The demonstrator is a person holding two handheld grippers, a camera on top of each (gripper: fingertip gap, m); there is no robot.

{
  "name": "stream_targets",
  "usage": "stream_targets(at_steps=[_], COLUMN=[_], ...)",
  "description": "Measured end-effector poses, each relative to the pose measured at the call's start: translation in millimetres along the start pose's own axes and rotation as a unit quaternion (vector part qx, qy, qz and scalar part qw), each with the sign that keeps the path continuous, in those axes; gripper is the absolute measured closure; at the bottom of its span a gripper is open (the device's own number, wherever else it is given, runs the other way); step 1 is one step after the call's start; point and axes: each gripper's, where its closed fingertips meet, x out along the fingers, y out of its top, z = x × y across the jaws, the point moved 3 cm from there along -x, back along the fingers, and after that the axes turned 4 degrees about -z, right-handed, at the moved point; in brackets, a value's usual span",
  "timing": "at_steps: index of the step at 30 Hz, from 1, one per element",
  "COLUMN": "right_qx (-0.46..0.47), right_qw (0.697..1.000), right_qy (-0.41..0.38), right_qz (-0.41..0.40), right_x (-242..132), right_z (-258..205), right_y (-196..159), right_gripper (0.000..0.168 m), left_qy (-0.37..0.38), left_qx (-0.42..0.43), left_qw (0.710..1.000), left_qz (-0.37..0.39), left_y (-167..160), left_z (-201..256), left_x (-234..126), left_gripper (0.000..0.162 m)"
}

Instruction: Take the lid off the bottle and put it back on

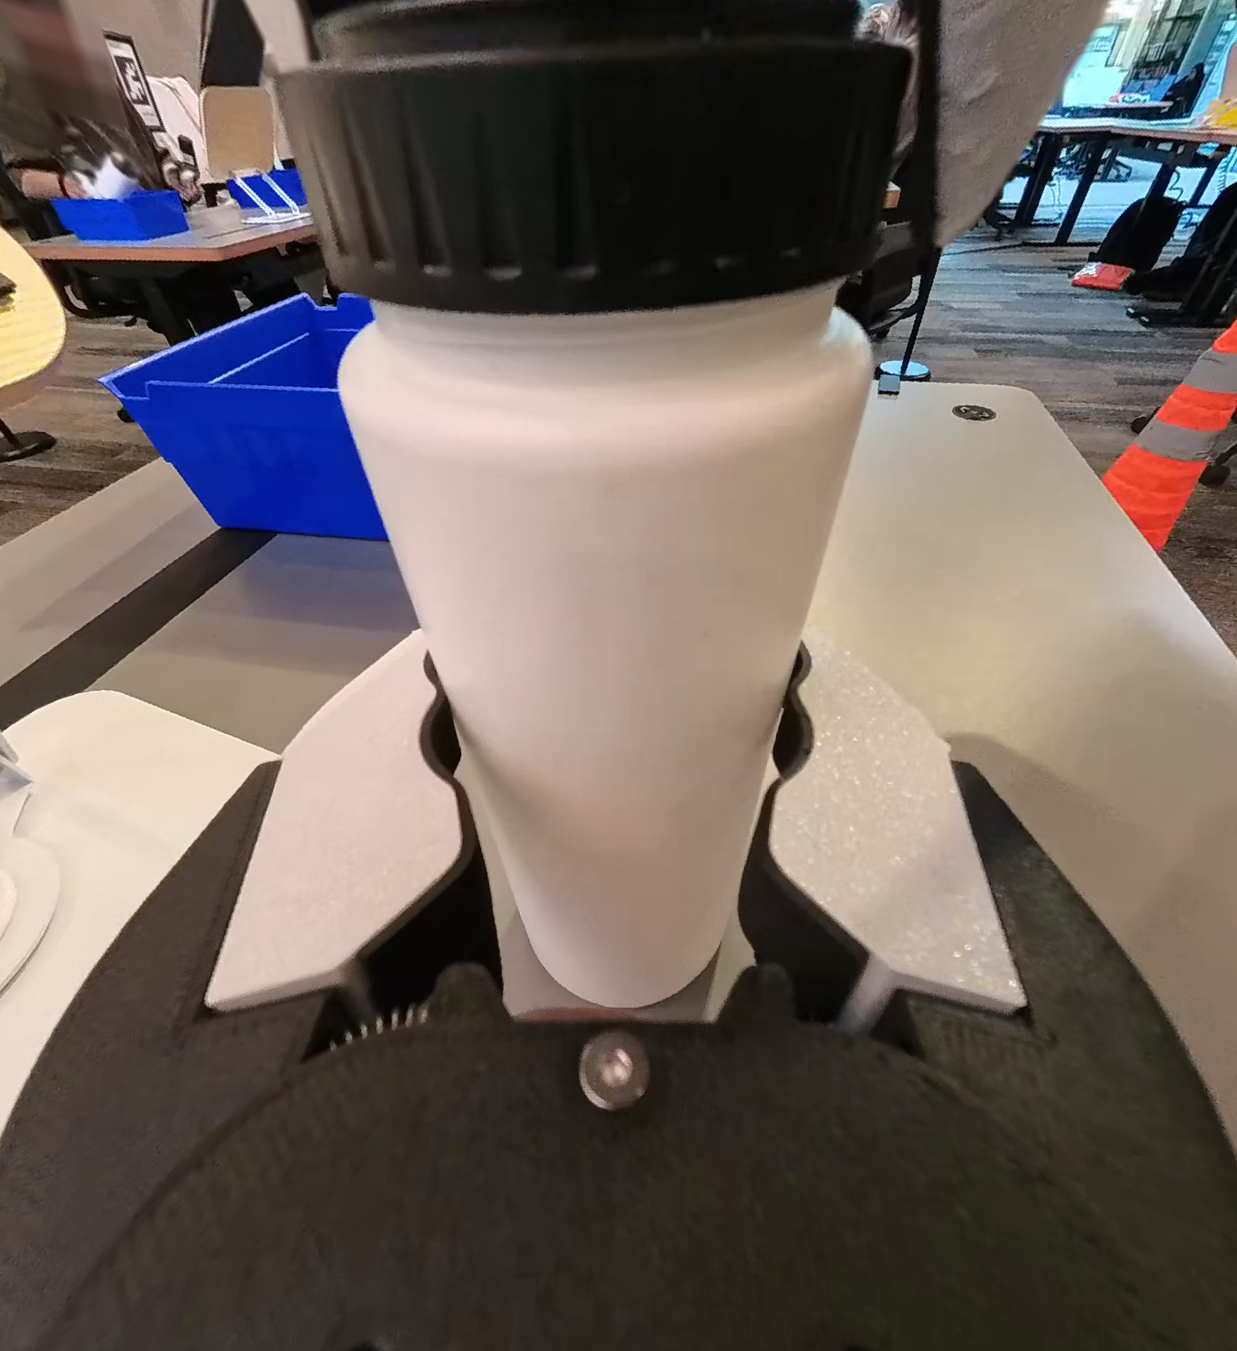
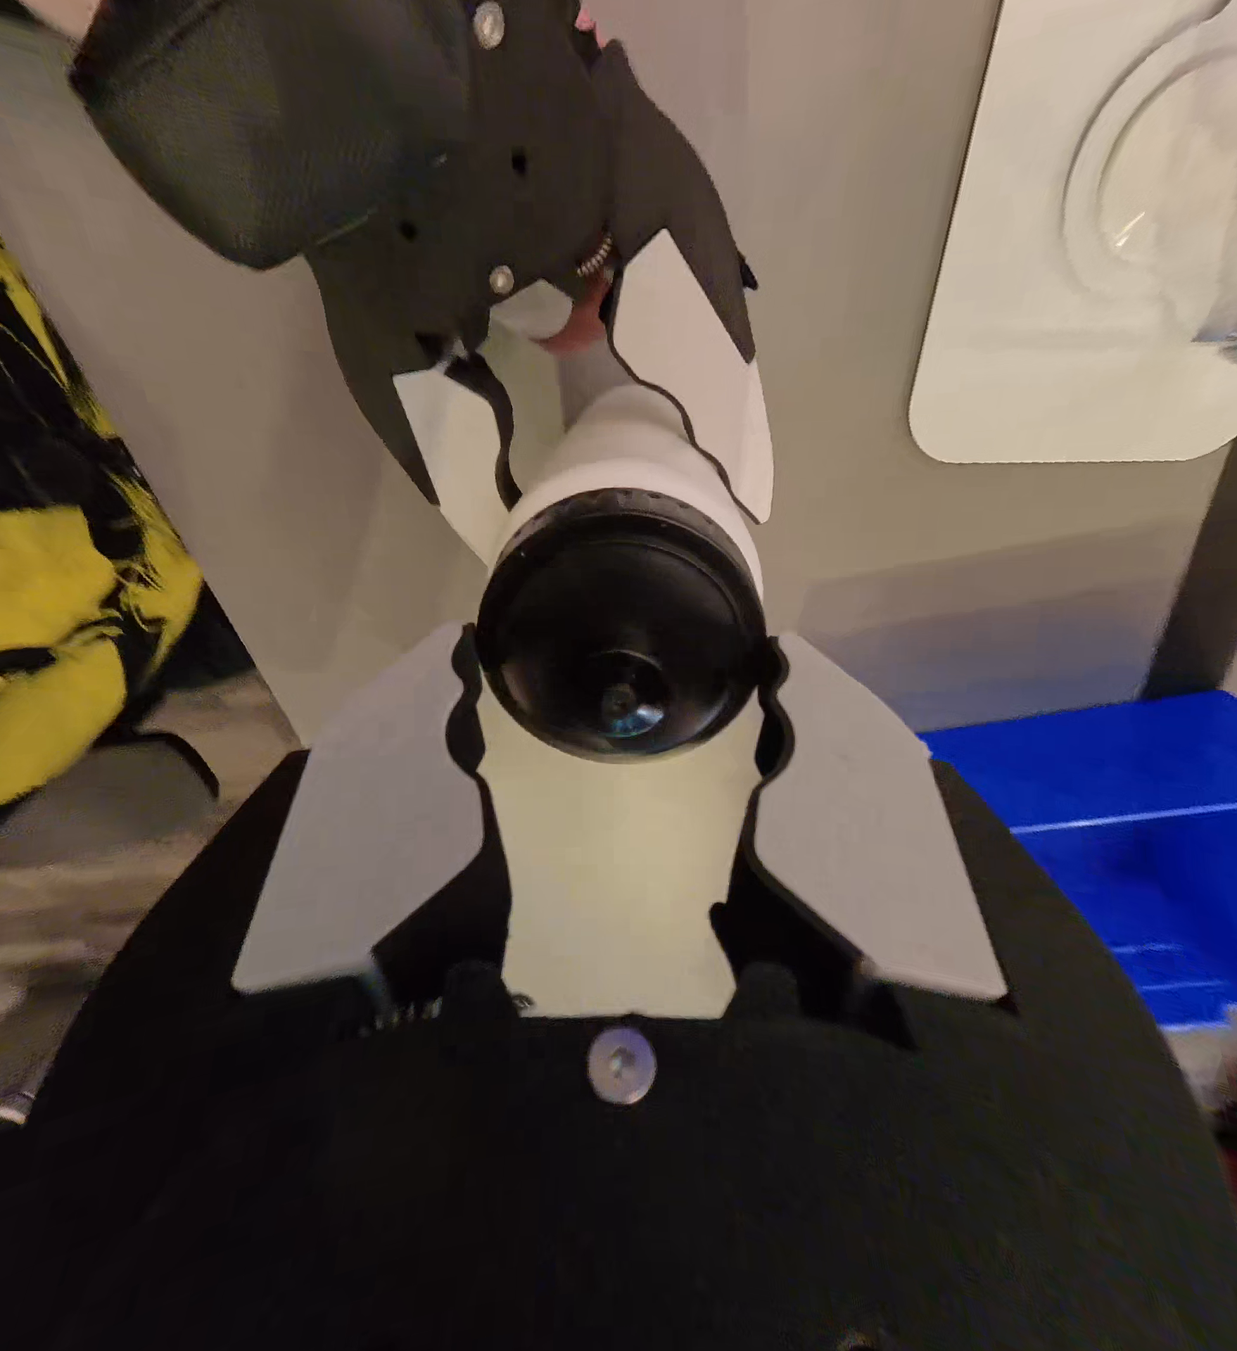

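A white bottle [image 1: 601, 548] with a black ribbed lid [image 1: 601, 161] stands upright in my left gripper [image 1: 615, 680], which is shut on its lower body just above the pale table [image 1: 966, 585]. The lid sits on the bottle's neck. In the right wrist view I look down on the lid [image 2: 619, 629], and my right gripper [image 2: 619, 658] is shut on its sides. One white finger [image 1: 981, 110] of the right gripper shows beside the lid in the left wrist view. The left gripper [image 2: 601, 475] shows farther off, clamped on the bottle [image 2: 623, 453].
A blue bin [image 1: 257, 439] stands behind the bottle to the left, and also shows in the right wrist view [image 2: 1113, 841]. A white tray [image 1: 89, 804] with a clear dome lies at the near left. An orange cone [image 1: 1200, 409] stands on the floor at right.
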Motion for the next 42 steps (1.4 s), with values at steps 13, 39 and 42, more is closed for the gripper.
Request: stream_targets(at_steps=[13,39,42], right_qx=[-0.140,-0.040,0.003], right_qw=[0.986,0.999,1.000], right_qy=[-0.027,-0.007,0.023], right_qz=[-0.084,-0.034,0.000], right_x=[0.0,3.8,6.6], right_z=[2.9,1.2,1.7], right_y=[2.7,6.5,4.6], right_gripper=[0.094,0.091,0.091], left_qy=[0.002,0.002,0.001], left_qx=[-0.004,-0.003,-0.004], left_qw=[1.000,1.000,1.000], left_qz=[0.001,0.001,0.001], left_y=[-0.6,-0.5,-0.5], left_z=[-2.2,-2.5,-2.8], left_x=[-1.5,-1.0,-1.0], left_gripper=[0.077,0.076,0.076])
